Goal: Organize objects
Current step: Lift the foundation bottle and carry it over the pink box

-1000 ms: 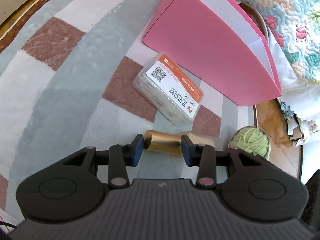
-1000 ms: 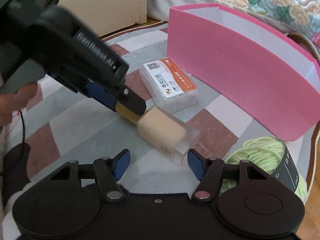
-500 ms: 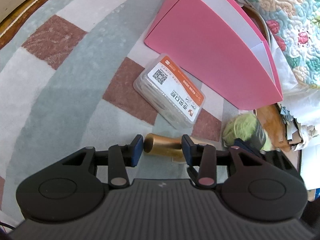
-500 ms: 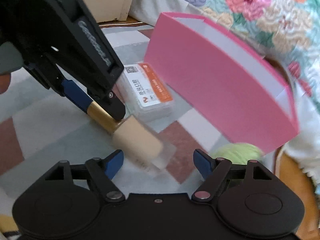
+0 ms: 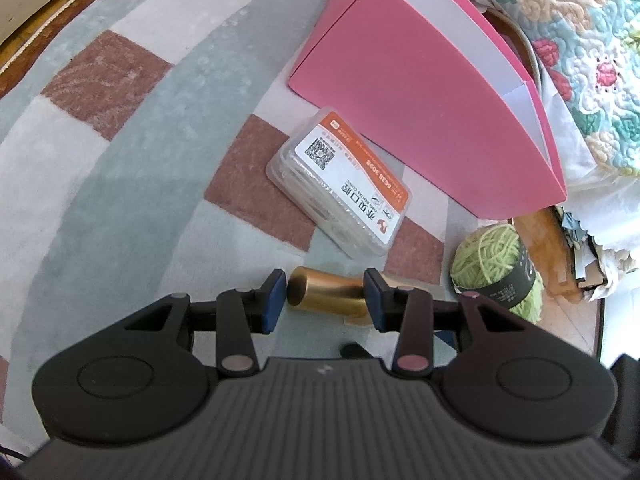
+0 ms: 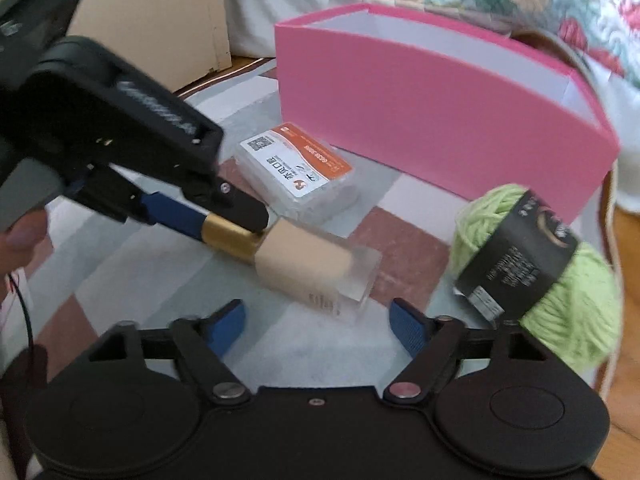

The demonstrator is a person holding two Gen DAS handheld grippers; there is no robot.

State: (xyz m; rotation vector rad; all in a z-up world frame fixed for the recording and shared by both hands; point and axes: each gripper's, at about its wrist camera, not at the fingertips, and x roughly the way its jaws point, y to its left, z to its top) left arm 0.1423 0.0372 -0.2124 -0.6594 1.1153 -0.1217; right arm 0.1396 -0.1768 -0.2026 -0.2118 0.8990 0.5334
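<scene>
Pink box (image 6: 420, 120) seems empty; left gripper (image 5: 326, 300) clamps the bottle's gold cap (image 5: 326, 296); right gripper (image 6: 318, 330), just narrowing, stands open with nothing between its jaws.

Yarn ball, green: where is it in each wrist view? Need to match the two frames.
Left wrist: green yarn ball at the right edge, just past the left gripper's right finger, below the pink box's near corner.
Right wrist: green yarn ball at lower right, beside the right gripper's right finger.
Shared landmark: the clear case with the orange label, in front of the pink box.
</scene>
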